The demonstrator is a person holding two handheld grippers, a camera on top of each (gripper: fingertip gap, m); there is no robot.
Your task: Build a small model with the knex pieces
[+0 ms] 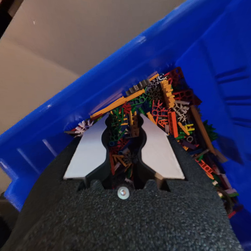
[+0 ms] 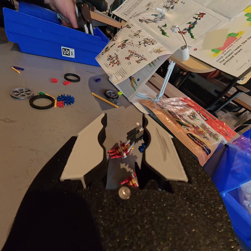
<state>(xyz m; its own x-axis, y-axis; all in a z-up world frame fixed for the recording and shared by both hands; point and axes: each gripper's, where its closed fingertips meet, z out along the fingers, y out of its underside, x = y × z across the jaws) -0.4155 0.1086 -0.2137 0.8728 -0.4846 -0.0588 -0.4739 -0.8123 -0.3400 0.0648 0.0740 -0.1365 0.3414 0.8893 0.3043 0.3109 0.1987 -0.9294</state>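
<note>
Toy-piece pile (image 1: 156, 108) in blue bin (image 1: 95, 81) under parted left tool (image 1: 124, 122); right tool (image 2: 124, 122), apart, over small build (image 2: 130, 142) on desk (image 2: 40, 135).

Two tyre rings (image 2: 41, 102) (both black)

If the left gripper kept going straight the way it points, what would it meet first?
Most likely the heap of toy parts in the blue bin: the open left gripper points at it, a brown piece nearest, though depth is unclear.
</note>
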